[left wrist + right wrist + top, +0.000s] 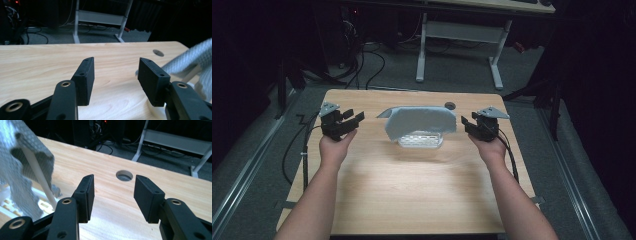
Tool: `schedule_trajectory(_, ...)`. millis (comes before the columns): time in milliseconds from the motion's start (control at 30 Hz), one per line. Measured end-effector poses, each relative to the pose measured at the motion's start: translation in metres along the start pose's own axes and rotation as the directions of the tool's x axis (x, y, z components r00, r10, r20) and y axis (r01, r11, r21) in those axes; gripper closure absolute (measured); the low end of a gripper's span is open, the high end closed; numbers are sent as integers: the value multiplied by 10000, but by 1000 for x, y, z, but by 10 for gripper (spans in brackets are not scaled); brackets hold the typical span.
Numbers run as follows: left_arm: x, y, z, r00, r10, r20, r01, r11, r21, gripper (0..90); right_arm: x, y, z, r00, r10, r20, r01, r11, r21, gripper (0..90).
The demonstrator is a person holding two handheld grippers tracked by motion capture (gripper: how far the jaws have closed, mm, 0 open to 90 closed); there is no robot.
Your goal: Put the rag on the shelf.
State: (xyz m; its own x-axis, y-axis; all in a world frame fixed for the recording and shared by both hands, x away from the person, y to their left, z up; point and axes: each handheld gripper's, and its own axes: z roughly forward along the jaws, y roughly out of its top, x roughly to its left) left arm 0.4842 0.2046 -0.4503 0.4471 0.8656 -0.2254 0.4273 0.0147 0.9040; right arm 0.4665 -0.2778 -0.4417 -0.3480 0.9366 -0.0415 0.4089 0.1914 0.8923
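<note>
A grey-blue cloth (419, 121) hangs over the white rod of a small white rack (421, 141) at the middle of the wooden table (412, 200). My left gripper (354, 118) hovers open just left of the cloth, nothing between its jaws. In the left gripper view the left gripper (116, 75) faces bare wood, with the cloth (192, 62) at its right edge. My right gripper (468, 124) is open to the right of the cloth and holds nothing. From the right gripper (113, 192) I see the cloth (17, 165) and a white rod (40, 178) at left.
A round cable hole (450, 105) sits in the table near its far edge, just behind the cloth. Beyond the table stand a white desk frame (457, 40) and loose cables (362, 65) on the grey floor. Metal rails run along both sides of the floor.
</note>
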Motion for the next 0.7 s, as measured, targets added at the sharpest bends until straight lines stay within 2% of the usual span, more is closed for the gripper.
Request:
schedule_trajectory(133, -1, -13, -11, 9998, 210, -54, -208, 9995, 246, 483, -1, -6, -6, 10000, -18, -17, 18, 9999, -137, 515)
schedule_trajectory(200, -4, -22, -16, 9996, 278, -62, -275, 9984, 488, 479, 0, -10, -10, 9999, -70, -73, 71, 10000, 29, 510)
schedule_trajectory(300, -9, -38, -25, 9995, 311, 2, -310, 9969, 720, 473, 2, -17, -17, 9997, -213, -119, 211, 9997, -128, 513)
schedule_trajectory(333, -12, -44, -28, 9993, 379, 22, -379, 9958, 837, 472, 3, -19, -20, 9997, -146, -199, 146, 9999, -6, 506)
schedule_trajectory(367, -15, -51, -31, 9991, 433, 19, -433, 9946, 943, 470, 4, -21, -22, 9996, -169, -228, 172, 9997, 152, 504)
schedule_trajectory(433, -22, -64, -38, 9983, 560, 137, -572, 9925, 1081, 466, 8, -28, -30, 9991, -307, -280, 304, 9995, -113, 504)
schedule_trajectory(500, -29, -76, -45, 9980, 588, 248, -614, 9905, 1230, 462, 14, -33, -38, 9986, -356, -386, 362, 9992, 141, 493)
schedule_trajectory(567, -37, -88, -51, 9975, 540, 462, -600, 9881, 1419, 461, 21, -45, -49, 9971, -595, -477, 586, 9981, -193, 495)
schedule_trajectory(633, -47, -100, -55, 9963, 615, 608, -710, 9828, 1703, 460, 28, -52, -56, 9957, -735, -558, 745, 9971, 145, 482)
schedule_trajectory(700, -58, -111, -58, 9939, 791, 768, -932, 9752, 2008, 457, 36, -66, -66, 9933, -963, -647, 970, 9952, 90, 482)
